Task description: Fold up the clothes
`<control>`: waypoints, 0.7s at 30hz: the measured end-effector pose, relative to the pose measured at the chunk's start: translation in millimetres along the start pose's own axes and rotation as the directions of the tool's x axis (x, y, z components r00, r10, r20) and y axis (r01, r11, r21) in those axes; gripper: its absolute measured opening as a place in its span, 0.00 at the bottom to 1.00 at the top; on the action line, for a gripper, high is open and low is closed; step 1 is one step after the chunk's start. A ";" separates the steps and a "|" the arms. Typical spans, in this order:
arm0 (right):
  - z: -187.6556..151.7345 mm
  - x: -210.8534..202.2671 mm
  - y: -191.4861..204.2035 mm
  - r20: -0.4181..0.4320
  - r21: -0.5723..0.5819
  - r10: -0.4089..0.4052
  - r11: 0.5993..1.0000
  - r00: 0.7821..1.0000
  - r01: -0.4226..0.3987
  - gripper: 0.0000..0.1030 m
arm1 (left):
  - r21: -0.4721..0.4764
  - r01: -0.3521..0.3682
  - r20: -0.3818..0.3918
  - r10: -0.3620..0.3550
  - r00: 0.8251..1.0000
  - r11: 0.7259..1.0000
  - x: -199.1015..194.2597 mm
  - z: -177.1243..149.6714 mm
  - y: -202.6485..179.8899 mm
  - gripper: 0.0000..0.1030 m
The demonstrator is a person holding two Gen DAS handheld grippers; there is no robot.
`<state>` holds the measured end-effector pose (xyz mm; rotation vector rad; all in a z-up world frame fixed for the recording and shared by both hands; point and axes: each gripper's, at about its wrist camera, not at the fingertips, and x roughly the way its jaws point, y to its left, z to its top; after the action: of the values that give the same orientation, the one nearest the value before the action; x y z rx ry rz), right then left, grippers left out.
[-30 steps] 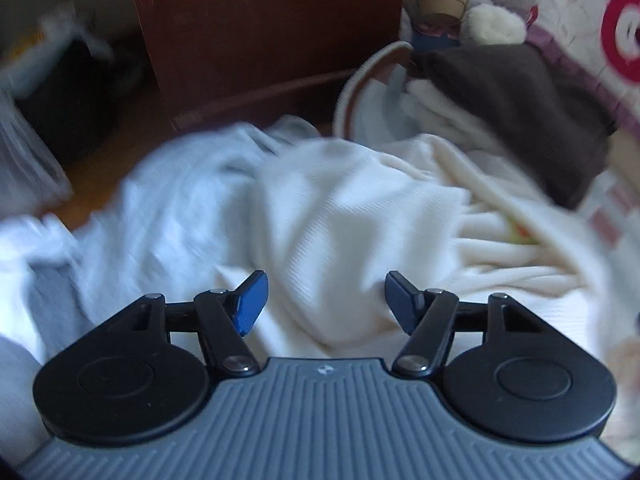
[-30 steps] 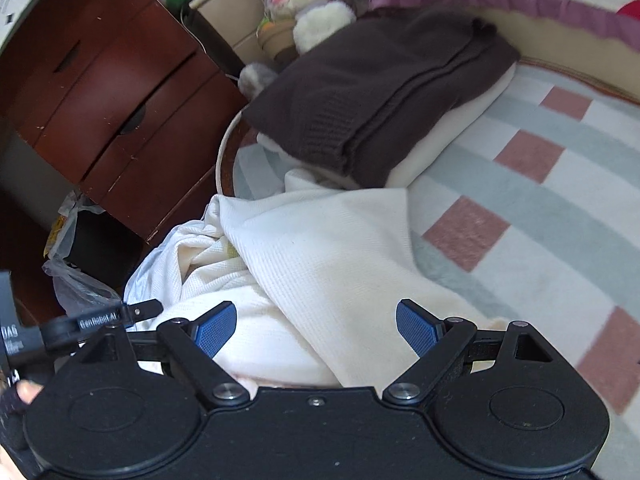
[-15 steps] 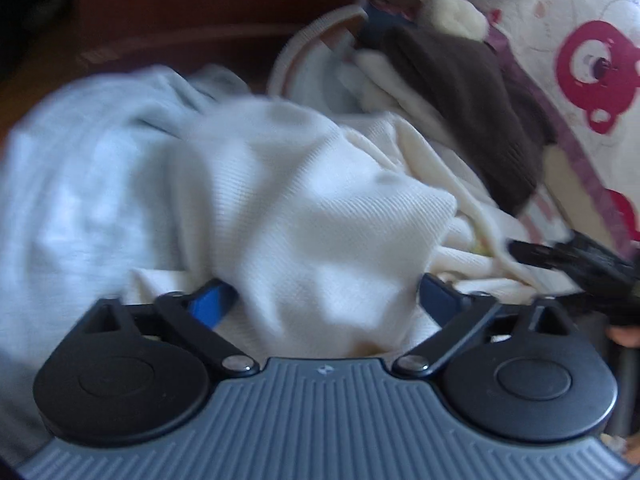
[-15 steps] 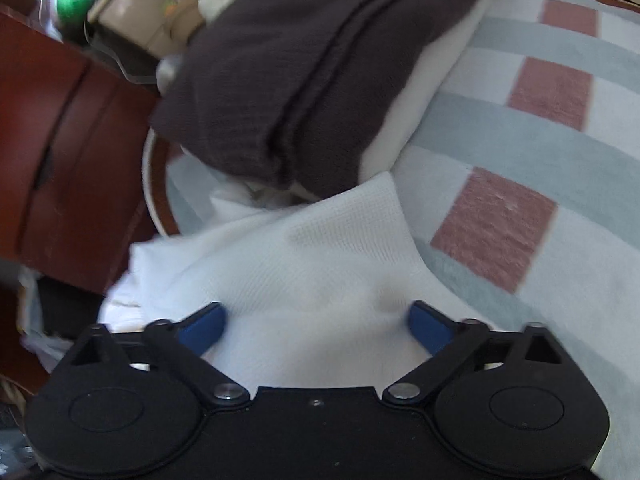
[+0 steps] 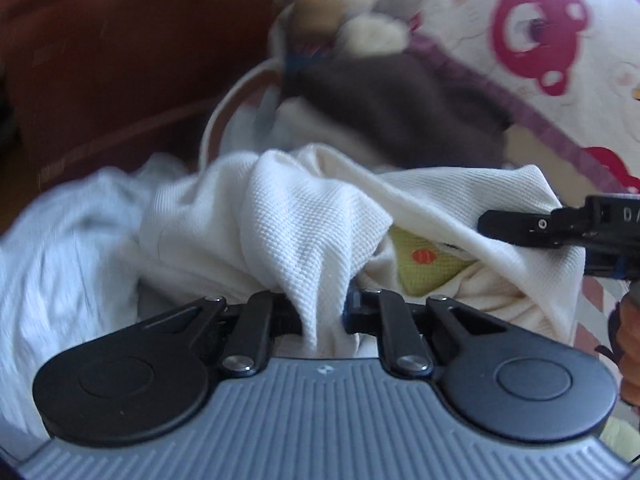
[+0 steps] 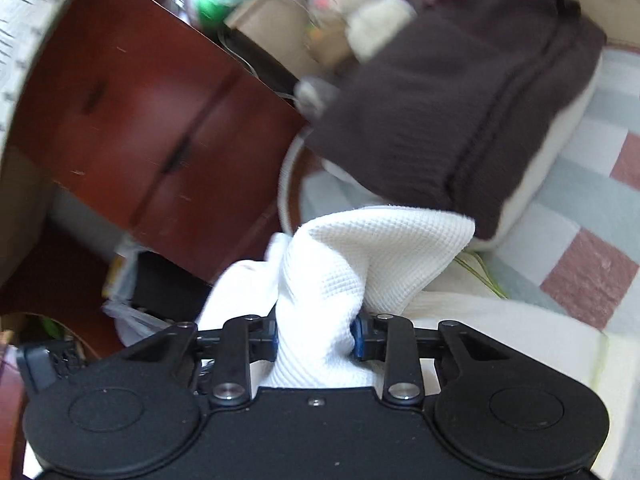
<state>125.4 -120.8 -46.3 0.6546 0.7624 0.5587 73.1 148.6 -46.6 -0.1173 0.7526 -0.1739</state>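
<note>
Both the left gripper (image 5: 322, 312) and right gripper (image 6: 316, 334) have jaws pinched tight on bunched folds of the cream waffle-knit garment (image 5: 304, 224) (crumpled on the striped bed (image 6: 592, 272)), seemingly to lift and spread it for folding.

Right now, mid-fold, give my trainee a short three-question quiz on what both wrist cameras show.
1. True or false: the left tool is open and clear of the cream waffle-knit garment.
2. Multiple choice: what does the right tool hold? A) the dark brown knit B) the white waffle-knit cloth C) the plush rabbit
3. Fill in: the folded dark brown knit lies on top of a ____ folded garment.

Key
1. False: it is shut on a bunched fold.
2. B
3. white
</note>
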 end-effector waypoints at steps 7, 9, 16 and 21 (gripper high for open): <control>18.0 -99.7 30.4 0.121 -0.060 -0.019 0.998 0.992 0.026 0.33 | 0.098 0.198 0.151 -0.212 0.966 0.975 -61.1 29.4 -55.8 0.12; 16.8 -131.4 32.7 0.162 -0.068 -0.020 0.997 0.987 0.031 0.33 | 0.140 0.257 0.183 -0.280 0.943 0.956 -74.8 36.4 -79.4 0.12; -6.6 -254.9 45.5 0.330 -0.086 -0.082 0.990 0.940 0.116 0.33 | 0.260 0.431 0.175 -0.481 0.859 0.864 -95.9 53.6 -162.9 0.12; -12.2 -329.6 44.5 0.451 -0.061 -0.119 0.985 0.885 0.163 0.33 | 0.360 0.521 0.214 -0.612 0.762 0.774 -120.5 62.5 -233.8 0.12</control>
<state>-91.7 -306.8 124.1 0.6018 0.3422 0.2904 3.0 -53.6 118.5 -0.1001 0.3347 -0.8346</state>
